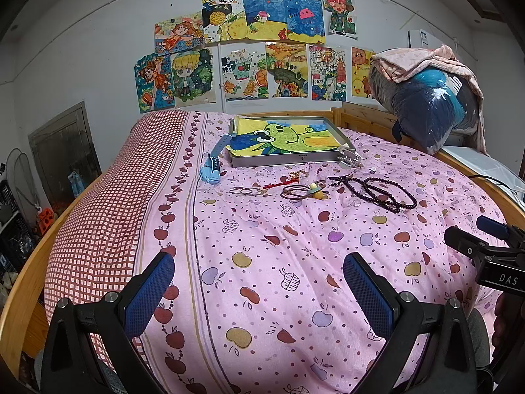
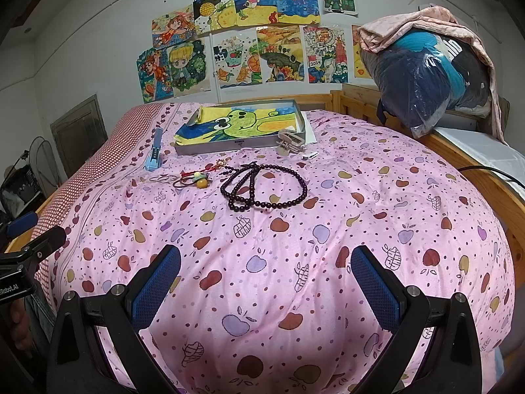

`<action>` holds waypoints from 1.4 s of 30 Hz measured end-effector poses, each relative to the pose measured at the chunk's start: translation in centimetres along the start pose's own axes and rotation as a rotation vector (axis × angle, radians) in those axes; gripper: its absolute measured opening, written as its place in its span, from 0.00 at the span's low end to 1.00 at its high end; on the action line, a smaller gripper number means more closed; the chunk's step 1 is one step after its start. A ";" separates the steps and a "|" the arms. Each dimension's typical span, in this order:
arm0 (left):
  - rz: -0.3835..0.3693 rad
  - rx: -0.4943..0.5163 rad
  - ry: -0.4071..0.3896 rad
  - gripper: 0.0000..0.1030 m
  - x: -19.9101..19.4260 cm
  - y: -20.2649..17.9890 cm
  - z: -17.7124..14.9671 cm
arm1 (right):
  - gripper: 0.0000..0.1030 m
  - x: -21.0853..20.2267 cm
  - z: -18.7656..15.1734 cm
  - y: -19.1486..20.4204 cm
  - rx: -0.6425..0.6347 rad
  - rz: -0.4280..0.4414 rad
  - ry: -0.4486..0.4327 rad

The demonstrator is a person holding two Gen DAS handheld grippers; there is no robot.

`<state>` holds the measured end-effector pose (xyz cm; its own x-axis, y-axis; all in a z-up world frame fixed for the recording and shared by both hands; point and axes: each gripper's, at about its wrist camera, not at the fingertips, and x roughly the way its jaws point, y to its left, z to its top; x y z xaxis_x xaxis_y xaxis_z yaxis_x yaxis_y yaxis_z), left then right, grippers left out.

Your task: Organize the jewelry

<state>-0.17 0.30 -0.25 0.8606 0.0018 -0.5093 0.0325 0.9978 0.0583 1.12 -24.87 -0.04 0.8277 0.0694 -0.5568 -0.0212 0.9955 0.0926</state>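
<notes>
Both grippers hang wide open and empty over the pink quilt (image 2: 328, 197), and the dark bead necklace (image 2: 265, 187), coiled crosswise before the metal tray (image 2: 236, 146), lies straight ahead of the right gripper (image 2: 265, 282), nearer it than the left gripper (image 1: 259, 290).

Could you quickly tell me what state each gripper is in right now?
Left gripper: open, holding nothing, above the quilt.
Right gripper: open, holding nothing.
</notes>
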 end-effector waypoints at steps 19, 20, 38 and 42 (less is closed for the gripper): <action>-0.057 0.017 0.096 1.00 2.9 0.0 1.3 | 0.99 0.6 1.7 -0.3 -0.073 -0.022 0.006; -0.060 0.018 0.102 1.00 3.3 0.0 1.6 | 0.99 0.8 2.0 -0.5 -0.073 -0.019 0.009; -0.105 0.045 0.258 1.00 14.4 3.5 7.3 | 0.99 9.4 8.1 -0.7 -0.095 0.108 0.122; -0.116 0.045 0.298 1.00 17.0 4.2 8.1 | 0.99 12.1 9.1 -0.3 -0.079 0.179 0.188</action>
<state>18.72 3.98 -1.72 0.6633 -0.0854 -0.7435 0.1500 0.9885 0.0202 16.21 -24.94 0.71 0.6882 0.2484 -0.6817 -0.2075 0.9677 0.1432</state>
